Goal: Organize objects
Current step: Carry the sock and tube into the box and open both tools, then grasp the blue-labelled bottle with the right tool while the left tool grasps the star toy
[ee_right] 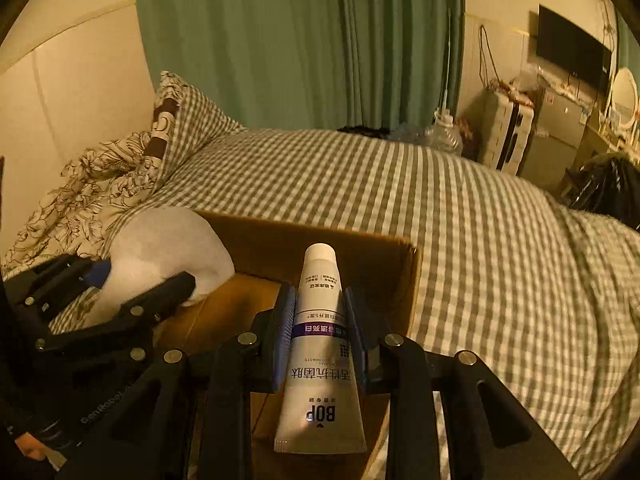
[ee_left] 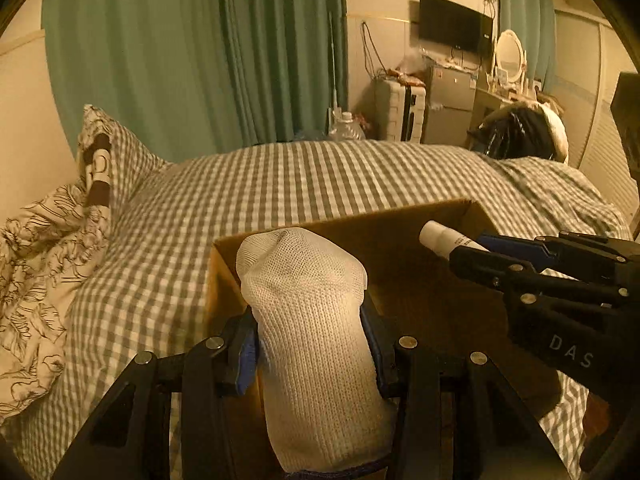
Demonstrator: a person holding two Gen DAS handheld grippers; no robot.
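My left gripper point(ee_left: 310, 320) is shut on a white knitted sock point(ee_left: 312, 344) and holds it over the near left part of an open cardboard box point(ee_left: 360, 224). My right gripper point(ee_right: 318, 312) is shut on a white BOP toothpaste tube point(ee_right: 320, 344), cap pointing forward, over the same box point(ee_right: 320, 240). In the left wrist view the right gripper point(ee_left: 472, 250) comes in from the right with the tube's cap point(ee_left: 438, 236) over the box. In the right wrist view the left gripper point(ee_right: 144, 284) and the sock point(ee_right: 168, 248) are at the left.
The box sits on a bed with a grey checked cover point(ee_left: 320, 176). A floral quilt and a pillow point(ee_left: 96, 152) lie at the left. Green curtains point(ee_left: 200, 48), a suitcase point(ee_left: 402, 110), a small fridge point(ee_left: 450, 100) and a black bag point(ee_left: 516, 132) stand beyond the bed.
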